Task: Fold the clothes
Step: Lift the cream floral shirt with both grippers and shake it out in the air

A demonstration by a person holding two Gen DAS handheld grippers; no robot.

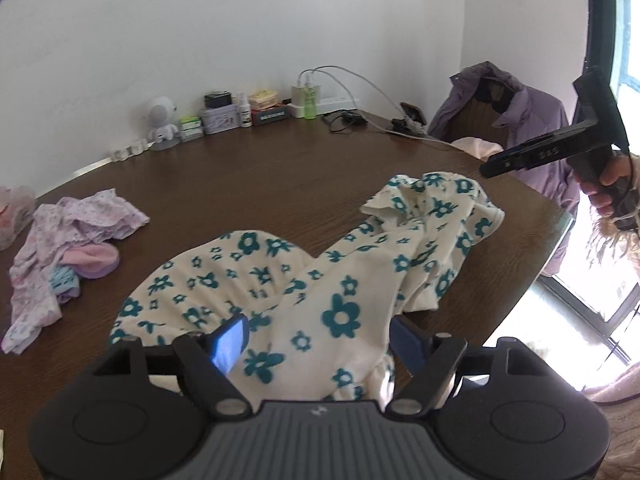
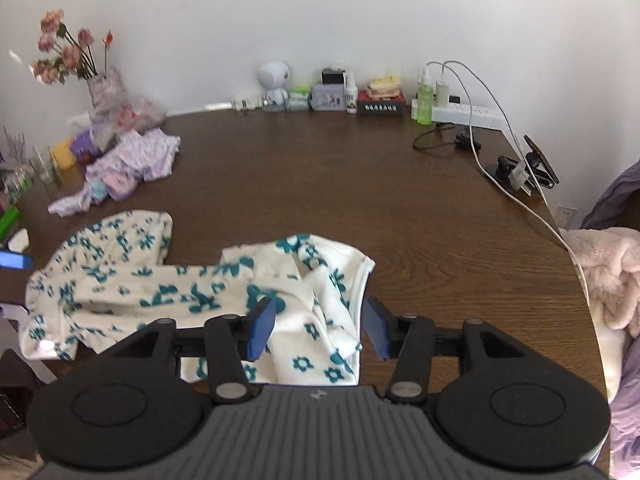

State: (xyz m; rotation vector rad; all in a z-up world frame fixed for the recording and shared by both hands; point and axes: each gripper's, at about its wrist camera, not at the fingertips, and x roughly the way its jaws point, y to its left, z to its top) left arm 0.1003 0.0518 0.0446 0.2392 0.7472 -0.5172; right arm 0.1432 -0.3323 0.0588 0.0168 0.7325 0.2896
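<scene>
A cream garment with teal flowers (image 1: 280,272) (image 2: 160,280) lies crumpled on the brown table (image 1: 260,176) (image 2: 320,184). My left gripper (image 1: 320,344) is open just above the garment's near end, its blue pads (image 1: 232,342) wide apart with cloth showing between them and neither pressing on it. My right gripper (image 2: 320,326) is also open, over the bunched right end of the same garment near its white hem. In the left wrist view a hand (image 1: 608,188) holds the right gripper's handle at the upper right, above the table's edge.
A heap of lilac and pink clothes (image 1: 72,240) (image 2: 132,160) sits at the table's left. Small boxes, bottles and a power strip (image 2: 468,112) with cables line the wall. A phone stand (image 2: 528,168) and a pink fluffy cloth (image 2: 608,272) are right; a purple jacket (image 1: 520,120) hangs on a chair.
</scene>
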